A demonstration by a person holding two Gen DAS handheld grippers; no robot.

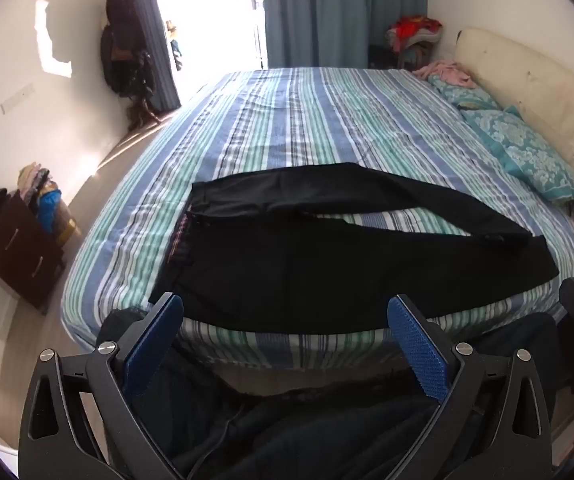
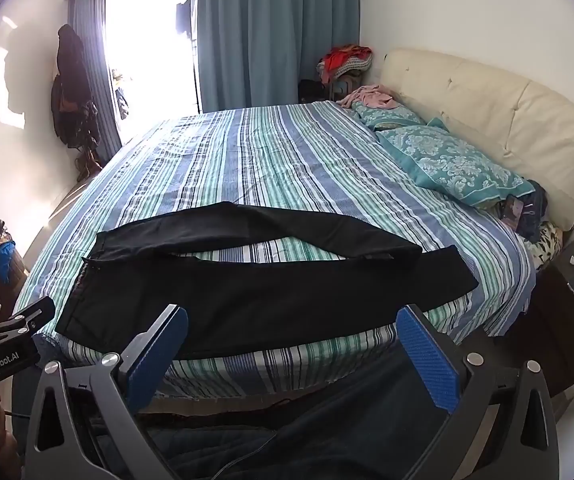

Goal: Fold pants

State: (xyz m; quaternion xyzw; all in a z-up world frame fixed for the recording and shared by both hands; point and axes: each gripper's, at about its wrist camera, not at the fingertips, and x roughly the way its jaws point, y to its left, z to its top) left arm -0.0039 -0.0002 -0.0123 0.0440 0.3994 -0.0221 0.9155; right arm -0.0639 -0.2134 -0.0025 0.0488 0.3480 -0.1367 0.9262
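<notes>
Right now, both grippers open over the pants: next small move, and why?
Probably bring the left gripper down to the waistband. The black pants lie flat near the bed's edge, legs splayed apart, and neither gripper holds cloth.

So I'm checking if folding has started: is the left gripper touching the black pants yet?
Apart. In the left wrist view the left gripper hangs open short of the bed's edge, and the black pants lie flat beyond its fingertips.

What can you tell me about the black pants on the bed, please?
The pants are plain black, of a matte, thin-looking cloth. They lie unfolded and flat on the striped bedcover, along the bed's near edge. The waistband is at the left, the two legs run right, parted by a narrow gap. Neither hand-held gripper touches them.
</notes>
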